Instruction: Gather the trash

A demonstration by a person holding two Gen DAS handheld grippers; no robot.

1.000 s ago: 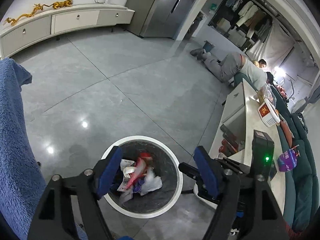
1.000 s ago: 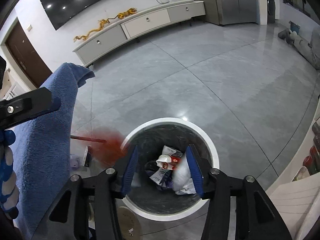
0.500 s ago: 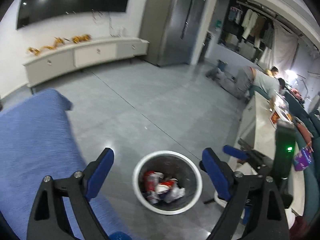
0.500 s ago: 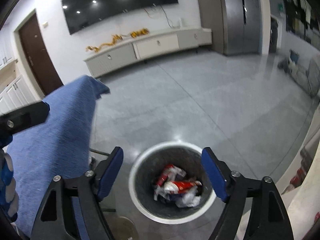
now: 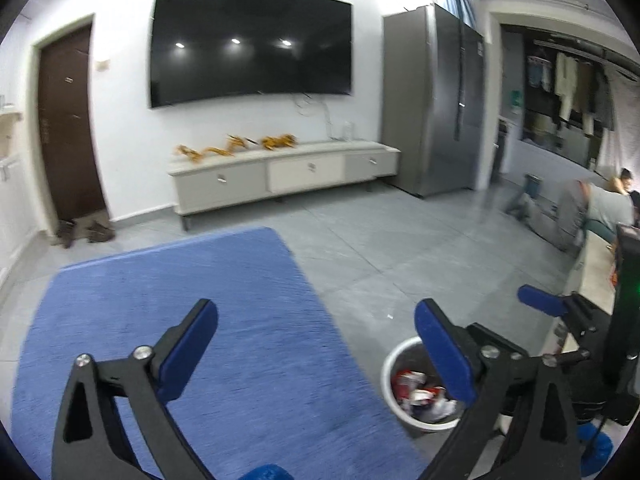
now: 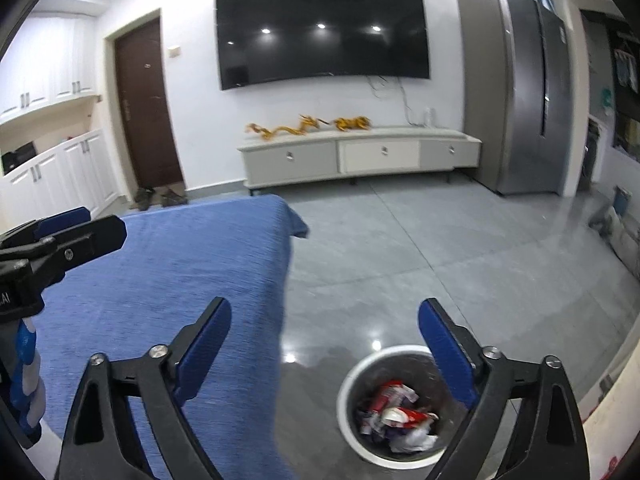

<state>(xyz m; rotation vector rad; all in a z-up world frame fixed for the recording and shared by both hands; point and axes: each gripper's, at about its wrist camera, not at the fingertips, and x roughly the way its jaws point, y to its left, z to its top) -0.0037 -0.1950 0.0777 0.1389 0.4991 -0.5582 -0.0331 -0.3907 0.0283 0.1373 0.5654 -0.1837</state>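
Observation:
A round white-rimmed trash bin (image 5: 390, 368) stands on the grey floor, holding crumpled red and white wrappers (image 5: 416, 392). My left gripper (image 5: 316, 312) hangs high over the blue cloth, left of the bin; its jaws are opening with nothing between them. My right gripper (image 6: 326, 312) is also raised, and the bin (image 6: 348, 384) with its wrappers (image 6: 396, 412) lies below its right finger. Its jaws are opening too, with nothing between them. One blue pad (image 5: 540, 306) of the right gripper shows at the right of the left wrist view.
A table draped in blue cloth (image 6: 180, 260) fills the lower left of both views. A pale counter (image 5: 596, 272) runs along the right. A person (image 5: 580, 208) lies on the floor at far right. A low cabinet (image 6: 360, 156), TV and fridge line the back wall.
Both grippers rose and tilted up away from the bin, which slid to the lower right and shrank. Both pairs of jaws spread wider. The TV wall came into view.

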